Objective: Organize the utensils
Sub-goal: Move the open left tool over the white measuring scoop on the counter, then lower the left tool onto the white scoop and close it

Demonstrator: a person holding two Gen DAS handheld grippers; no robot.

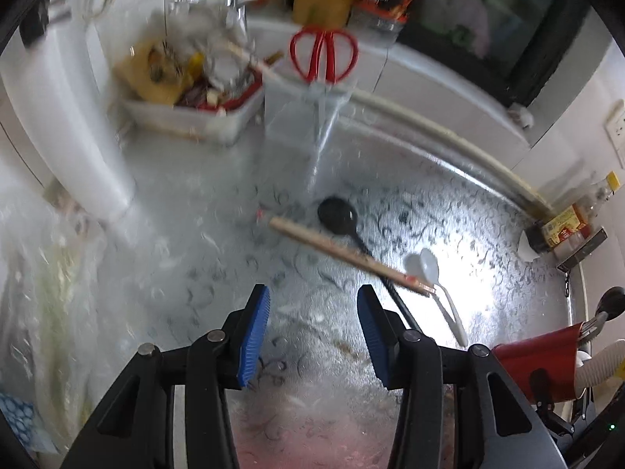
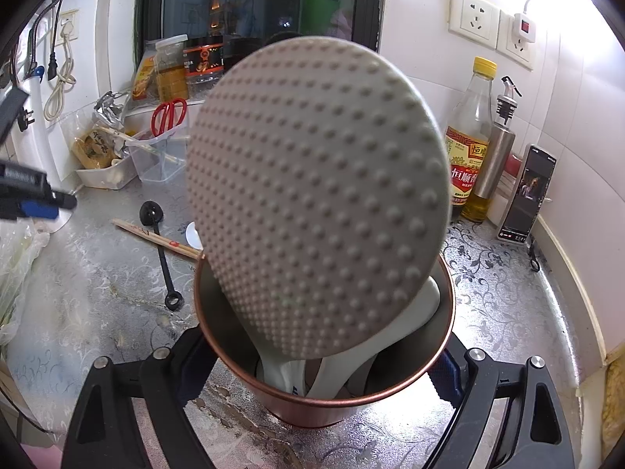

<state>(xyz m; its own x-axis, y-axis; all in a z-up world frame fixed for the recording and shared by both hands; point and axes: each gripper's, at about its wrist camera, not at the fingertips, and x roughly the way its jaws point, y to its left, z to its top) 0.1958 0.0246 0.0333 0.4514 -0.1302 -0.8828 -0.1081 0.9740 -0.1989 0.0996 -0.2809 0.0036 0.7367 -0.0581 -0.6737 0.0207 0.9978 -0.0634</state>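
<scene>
A pair of wooden chopsticks point(image 1: 351, 258) lies across a black spoon point(image 1: 338, 215) on the patterned counter, with a white spoon point(image 1: 424, 265) at their right end. My left gripper point(image 1: 314, 297) hovers just short of them, open, nothing between its blue pads. In the right wrist view my right gripper point(image 2: 320, 363) is shut on a red cup point(image 2: 324, 402) standing on the counter. The cup holds a grey dimpled rice paddle point(image 2: 312, 195) and other white utensils. The chopsticks point(image 2: 156, 236), black spoon point(image 2: 150, 211) and left gripper point(image 2: 39, 203) show to its left.
Red scissors point(image 1: 323, 52) stand in a clear container point(image 1: 300, 117) beside a white tub of packets point(image 1: 187, 113) at the back wall. A bag of greens point(image 1: 50, 293) lies left. A vinegar bottle point(image 2: 470, 148), oil dispenser point(image 2: 498, 148) and phone point(image 2: 525, 195) stand right.
</scene>
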